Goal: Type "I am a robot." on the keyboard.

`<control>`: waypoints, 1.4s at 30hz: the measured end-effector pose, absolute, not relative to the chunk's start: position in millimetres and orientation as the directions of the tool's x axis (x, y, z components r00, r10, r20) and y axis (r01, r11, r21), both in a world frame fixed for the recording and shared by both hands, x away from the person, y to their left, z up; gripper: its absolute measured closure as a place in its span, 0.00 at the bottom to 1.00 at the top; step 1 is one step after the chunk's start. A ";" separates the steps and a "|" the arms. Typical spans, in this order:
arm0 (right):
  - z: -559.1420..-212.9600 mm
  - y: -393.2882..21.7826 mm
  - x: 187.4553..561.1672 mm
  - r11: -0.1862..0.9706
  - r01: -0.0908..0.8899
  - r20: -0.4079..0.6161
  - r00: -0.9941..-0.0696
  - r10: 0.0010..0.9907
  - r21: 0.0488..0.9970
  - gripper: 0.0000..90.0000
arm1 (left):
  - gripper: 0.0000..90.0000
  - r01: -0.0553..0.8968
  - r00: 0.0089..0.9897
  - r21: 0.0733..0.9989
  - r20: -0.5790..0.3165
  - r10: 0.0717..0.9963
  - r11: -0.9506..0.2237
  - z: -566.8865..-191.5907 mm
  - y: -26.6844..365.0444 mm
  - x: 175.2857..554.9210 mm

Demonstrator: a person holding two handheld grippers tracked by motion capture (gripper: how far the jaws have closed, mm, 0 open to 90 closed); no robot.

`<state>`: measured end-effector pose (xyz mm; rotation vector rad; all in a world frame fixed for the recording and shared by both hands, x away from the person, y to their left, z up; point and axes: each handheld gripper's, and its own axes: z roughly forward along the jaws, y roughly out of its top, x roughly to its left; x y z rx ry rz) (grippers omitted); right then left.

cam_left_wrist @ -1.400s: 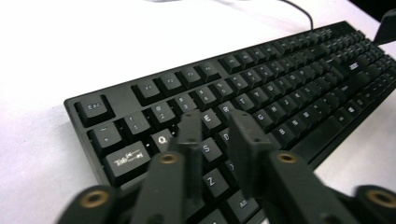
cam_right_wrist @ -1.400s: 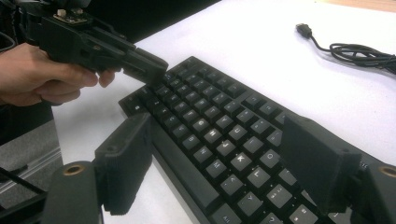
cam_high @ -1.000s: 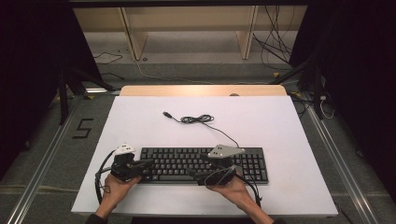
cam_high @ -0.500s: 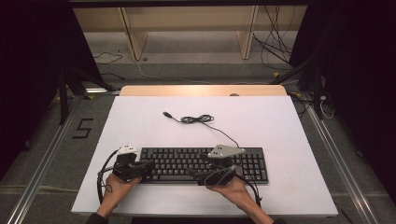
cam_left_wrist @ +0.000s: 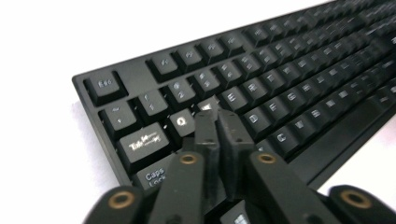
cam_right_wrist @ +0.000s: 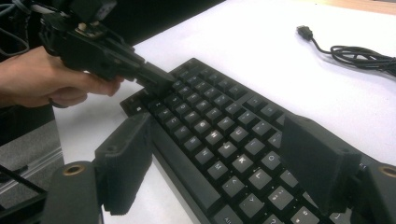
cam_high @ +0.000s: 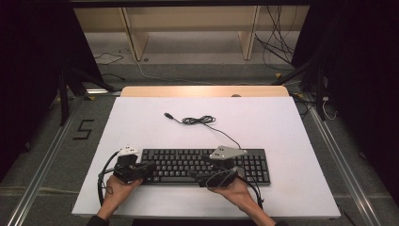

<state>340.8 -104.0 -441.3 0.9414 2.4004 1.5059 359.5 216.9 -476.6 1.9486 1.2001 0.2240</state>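
One black keyboard (cam_high: 207,166) lies on a white counter (cam_high: 291,141), at about 6 o'clock on its surface, long side running from 9 to 3 o'clock. One black cable (cam_high: 202,121) leaves the keyboard's far edge and runs toward 12 o'clock, bunching in a small coil near the middle of the counter and ending in a single plug (cam_high: 167,115) at about 11 o'clock from the coil.

Two hands come in from the near edge, each holding one gripper. The left gripper (cam_high: 151,166) sits at the keyboard's 9 o'clock end. In the left gripper view its two jaws stand almost together, with only a thin gap, nothing between them; they have just been opening a little. Their tips (cam_left_wrist: 217,122) rest on the keys just past the Q key (cam_left_wrist: 181,119), with the Tab key (cam_left_wrist: 142,145) at 8 o'clock from them.

The right gripper (cam_high: 194,175) lies at the keyboard's near edge, slightly right of centre, a grey three-cornered plate (cam_high: 227,152) on top. In the right gripper view its two jaws stand wide apart, one beside the near edge and one above the keys, with the keyboard's width between them; the pads do not look pressed against it. The left hand (cam_right_wrist: 44,77) shows at 10 o'clock in that view.
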 end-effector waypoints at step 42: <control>-458.2 -86.9 357.3 0.377 0.476 0.182 -0.779 0.601 0.795 0.95 | 0.35 0.498 0.628 0.864 -0.298 0.719 -0.076 -455.1 216.5 335.2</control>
